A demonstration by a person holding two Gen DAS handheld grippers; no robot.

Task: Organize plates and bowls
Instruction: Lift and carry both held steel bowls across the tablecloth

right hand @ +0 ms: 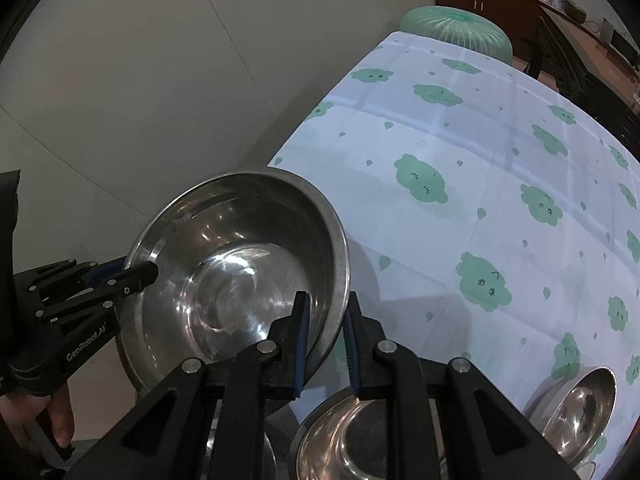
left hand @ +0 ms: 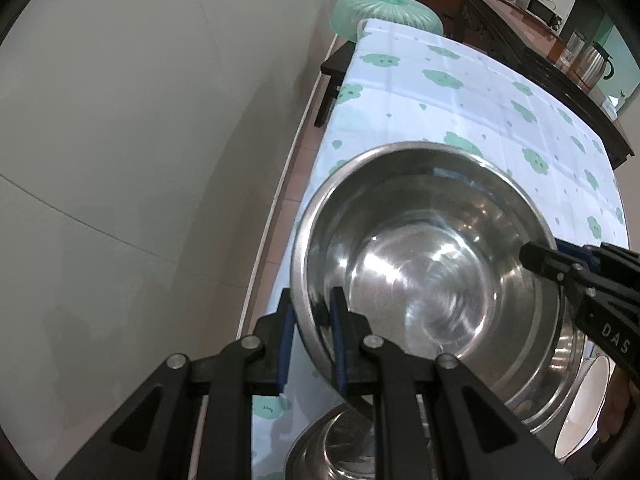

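A large steel bowl [left hand: 432, 264] is held in the air above the table by both grippers, tilted. My left gripper [left hand: 310, 320] is shut on its left rim, one finger inside and one outside. My right gripper [right hand: 326, 324] is shut on the opposite rim of the same bowl [right hand: 240, 264]. The right gripper also shows in the left wrist view [left hand: 540, 258], and the left gripper in the right wrist view [right hand: 138, 274]. More steel bowls lie below: one under the held bowl [right hand: 344, 440] and one at the right [right hand: 580, 412]. A white dish [left hand: 584, 412] sits at the lower right.
The table carries a white cloth with green cloud prints [right hand: 480, 184]. A green plastic stool [left hand: 384, 12] stands past the far end. A pale wall [left hand: 120, 140] runs along the left. A dark sideboard with a kettle [left hand: 596, 64] stands at the right.
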